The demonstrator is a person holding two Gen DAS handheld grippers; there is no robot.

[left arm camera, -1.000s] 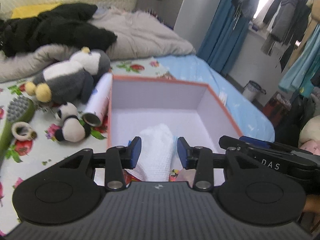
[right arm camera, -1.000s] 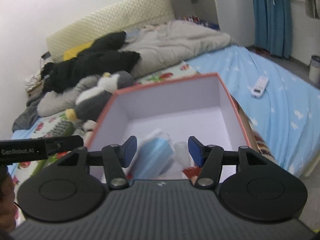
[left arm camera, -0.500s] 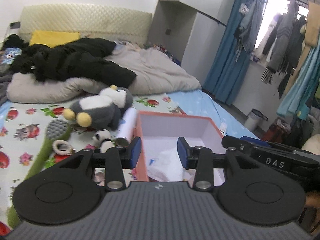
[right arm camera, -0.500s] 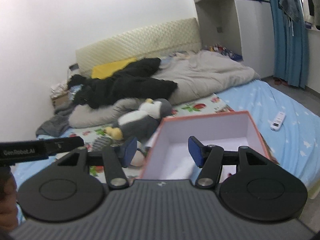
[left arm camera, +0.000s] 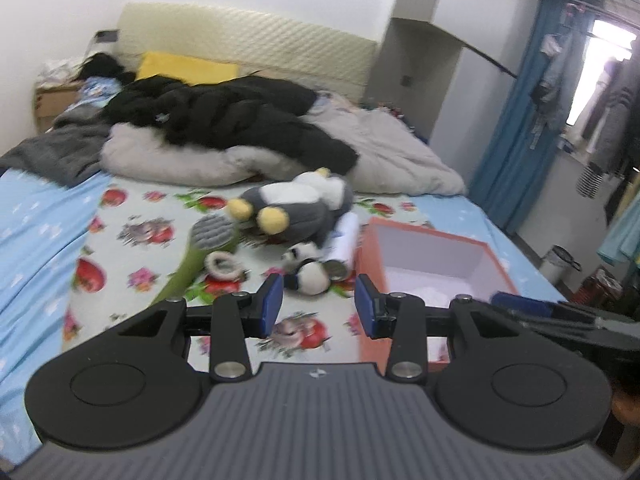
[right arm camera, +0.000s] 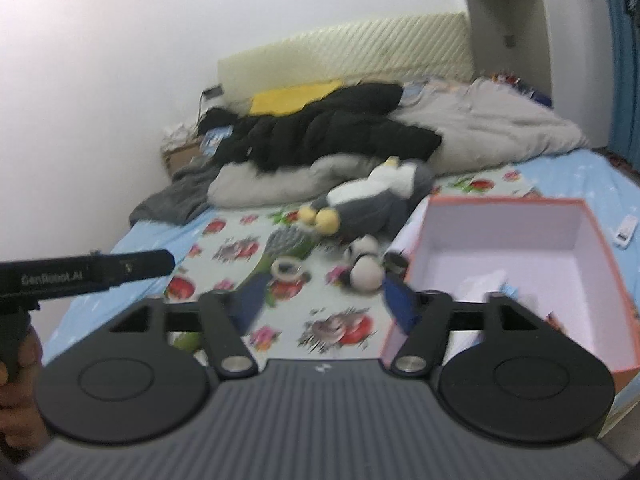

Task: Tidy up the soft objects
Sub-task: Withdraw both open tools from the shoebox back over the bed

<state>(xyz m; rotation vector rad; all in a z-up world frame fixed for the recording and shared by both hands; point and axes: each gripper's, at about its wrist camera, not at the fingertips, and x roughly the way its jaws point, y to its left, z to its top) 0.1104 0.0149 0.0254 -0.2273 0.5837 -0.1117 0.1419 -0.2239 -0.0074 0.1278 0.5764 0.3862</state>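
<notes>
Over on the left of the bed (left arm camera: 48, 216), the green brush (left arm camera: 200, 252) lies along the flowered sheet with a small fuzzy ring (left arm camera: 222, 264) just beside its head, both untouched. The left gripper (left arm camera: 318, 306) hangs above the sheet with its jaws part open and nothing between them, aimed at the small panda plush (left arm camera: 308, 272), which sits next to a white roll (left arm camera: 344, 240) and near the front of the big penguin plush (left arm camera: 296, 208). That little panda looks like the next soft thing to go, so the sensible approach is to come down over its round body, not the thin limbs, and keep the pads clear of the roll so it doesn't get dragged along. Moving across, the right gripper (right arm camera: 324, 300) has just been opening its jaws and they now stand wide, empty, blurred in the right wrist view, above the sheet between the panda and the box. A wide spread suits the fat penguin, which I'd judge needs a squeeze around its middle since plush compresses and can slip. On the far right, the orange box (left arm camera: 368, 252) with its pale lining sits open on the bed, with white and blue soft items already lying in its near end. There's room toward the back wall, so drop the next toy there and lift high enough to clear the rim.
</notes>
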